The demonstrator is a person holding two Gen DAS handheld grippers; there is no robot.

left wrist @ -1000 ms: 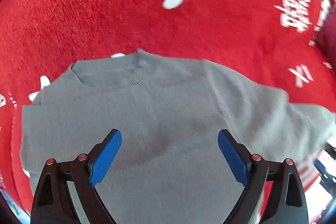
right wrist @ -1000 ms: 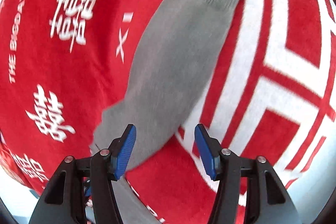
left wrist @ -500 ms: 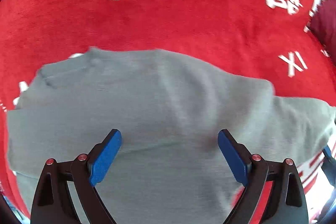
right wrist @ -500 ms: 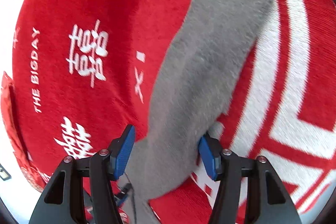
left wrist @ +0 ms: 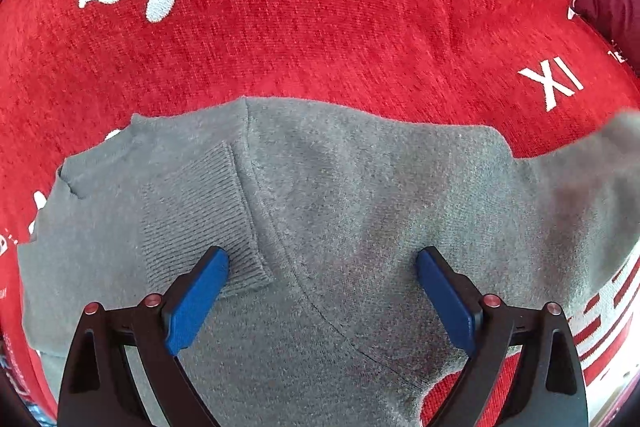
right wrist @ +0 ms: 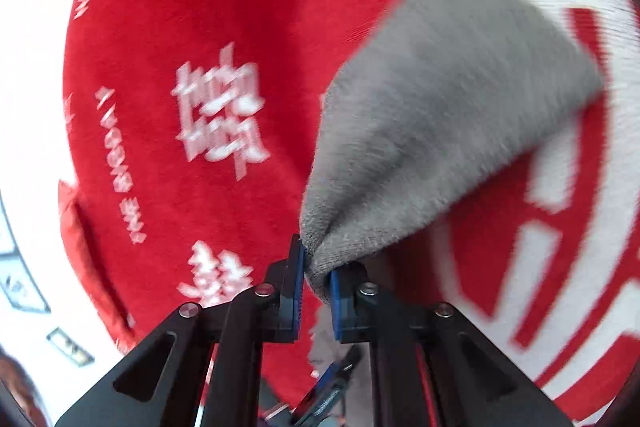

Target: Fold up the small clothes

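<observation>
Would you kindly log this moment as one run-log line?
left gripper: open, over grey sweater | right gripper: shut on sleeve | surface: red blanket

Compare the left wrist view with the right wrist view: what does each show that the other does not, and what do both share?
Left wrist only: the grey sweater body, one ribbed cuff folded onto it, and the open left gripper. Right wrist only: the right gripper shut on the other sleeve, lifting it. Both: grey knit and the red printed cloth.
</observation>
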